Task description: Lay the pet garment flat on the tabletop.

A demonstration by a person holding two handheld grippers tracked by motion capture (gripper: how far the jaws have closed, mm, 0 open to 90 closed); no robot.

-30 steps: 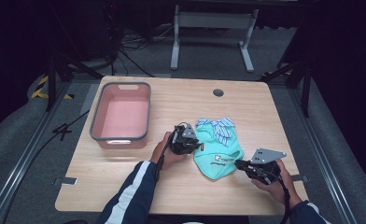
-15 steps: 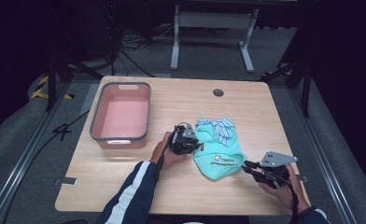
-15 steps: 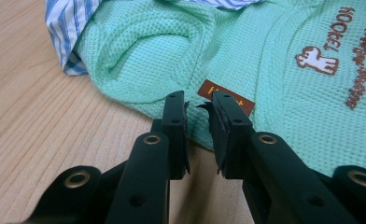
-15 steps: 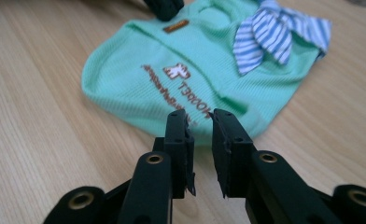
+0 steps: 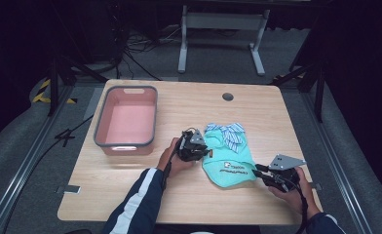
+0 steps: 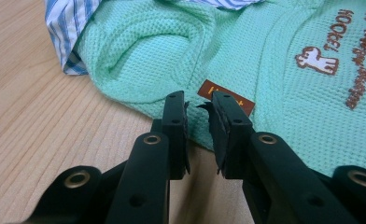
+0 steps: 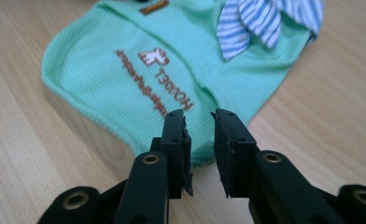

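A small mint-green knit garment (image 5: 230, 163) with a blue-striped collar (image 5: 228, 132) lies flat on the wooden table (image 5: 276, 122), right of centre. My left gripper (image 5: 204, 152) rests at its left edge. In the left gripper view that gripper (image 6: 199, 105) stands narrowly open just short of the garment (image 6: 274, 56), beside a brown label (image 6: 227, 97). My right gripper (image 5: 255, 169) lies at the lower right hem. In the right gripper view it (image 7: 199, 119) is narrowly open at the hem of the garment (image 7: 125, 60), with nothing between the jaws.
A pink tub (image 5: 99, 124) with a grey rim stands on the table's left half. A round cable hole (image 5: 227, 96) sits near the far edge. A metal stand (image 5: 218, 29) and cables lie on the floor beyond.
My right gripper drew slightly right, away from the hem, then edged back toward it. The left gripper and the garment have stayed put.
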